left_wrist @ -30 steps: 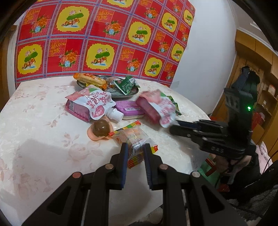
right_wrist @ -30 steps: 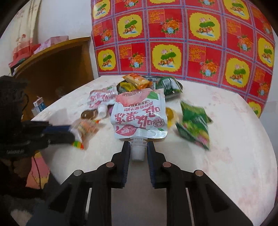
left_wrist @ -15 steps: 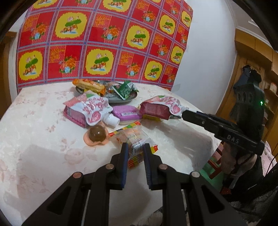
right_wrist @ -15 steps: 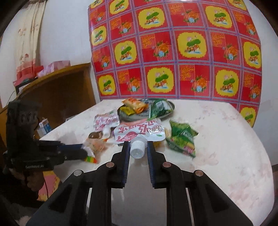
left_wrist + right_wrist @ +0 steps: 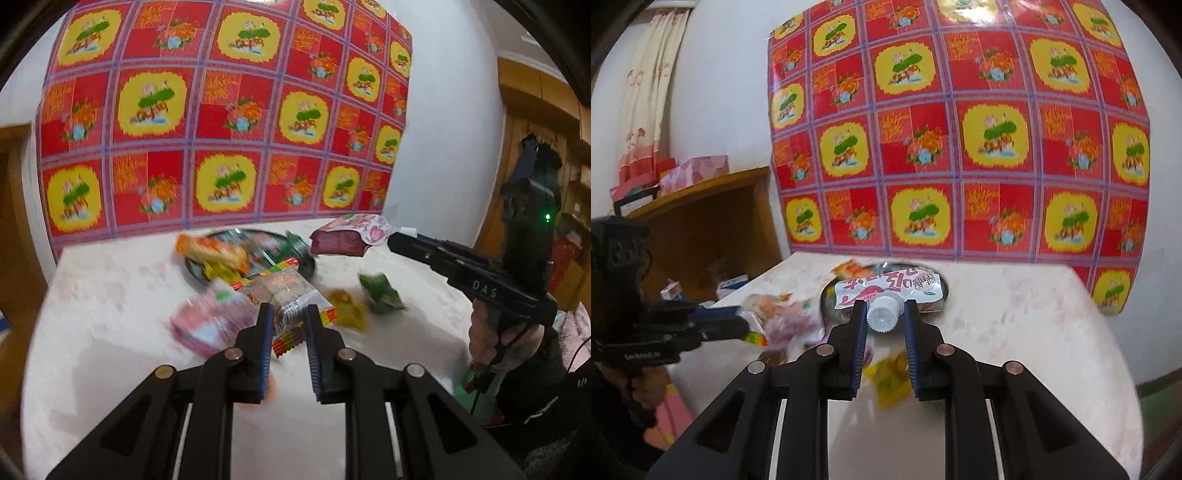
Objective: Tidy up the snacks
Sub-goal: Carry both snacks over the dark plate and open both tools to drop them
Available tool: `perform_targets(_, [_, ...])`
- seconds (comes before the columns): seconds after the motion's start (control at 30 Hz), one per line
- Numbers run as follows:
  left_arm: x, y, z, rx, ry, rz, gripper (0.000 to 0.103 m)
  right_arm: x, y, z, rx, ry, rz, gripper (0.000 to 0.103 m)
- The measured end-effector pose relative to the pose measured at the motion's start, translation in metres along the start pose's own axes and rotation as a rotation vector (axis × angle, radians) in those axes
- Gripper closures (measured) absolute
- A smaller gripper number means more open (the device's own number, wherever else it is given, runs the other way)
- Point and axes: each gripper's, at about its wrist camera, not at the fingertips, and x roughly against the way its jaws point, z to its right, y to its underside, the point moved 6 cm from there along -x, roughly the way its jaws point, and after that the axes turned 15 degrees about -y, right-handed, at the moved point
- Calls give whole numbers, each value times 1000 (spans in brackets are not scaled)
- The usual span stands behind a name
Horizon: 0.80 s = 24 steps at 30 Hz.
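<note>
We see a round desk (image 5: 110,369) covered in pale floral cloth, set against a wall hung with a red-and-yellow patterned sheet (image 5: 221,122); toward its far edge sits a dark round metal tray (image 5: 308,264) already holding an orange packet and other wrappers, which we judge to be the collecting place. Both carried snacks hang above the desk, presumably to clear the loose items below. The right hand-held gripper (image 5: 885,317) is clamped on the white ribbed cap of a pink-and-white spouted drink pouch (image 5: 886,290), a firm handle for a floppy bag, so the pouch juts forward over the tray. The left hand-held gripper (image 5: 288,319) is clamped on one end of a clear crinkly packet with rainbow-striped edges (image 5: 284,291), near the tray. On the cloth remain a pink pouch (image 5: 207,325), a green packet (image 5: 380,291) and a yellow wrapper (image 5: 347,314).
</note>
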Motion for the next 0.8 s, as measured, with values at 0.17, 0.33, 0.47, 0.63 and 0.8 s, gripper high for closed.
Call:
perform_targets(0.17, [-33, -28, -17, -44, -52, -38, 85, -32, -31, 16, 31, 22, -13, 82])
perform_targets(0.33, [-78, -44, -32, -46, -71, -108, 85, -76, -51, 38, 30, 34, -56, 82])
perform_targets(0.47, [-106, -45, -39, -36, -74, -154, 85, -105, -52, 49, 9, 13, -106, 82])
perform_targets(0.63, [-119, -41, -46, -4, -63, -174, 85, -123, -39, 52, -1, -9, -178, 82])
perform_targets(0.8, [-127, -33, -45, -11, -64, -195, 85, -131, -30, 59, -45, -3, -227, 82])
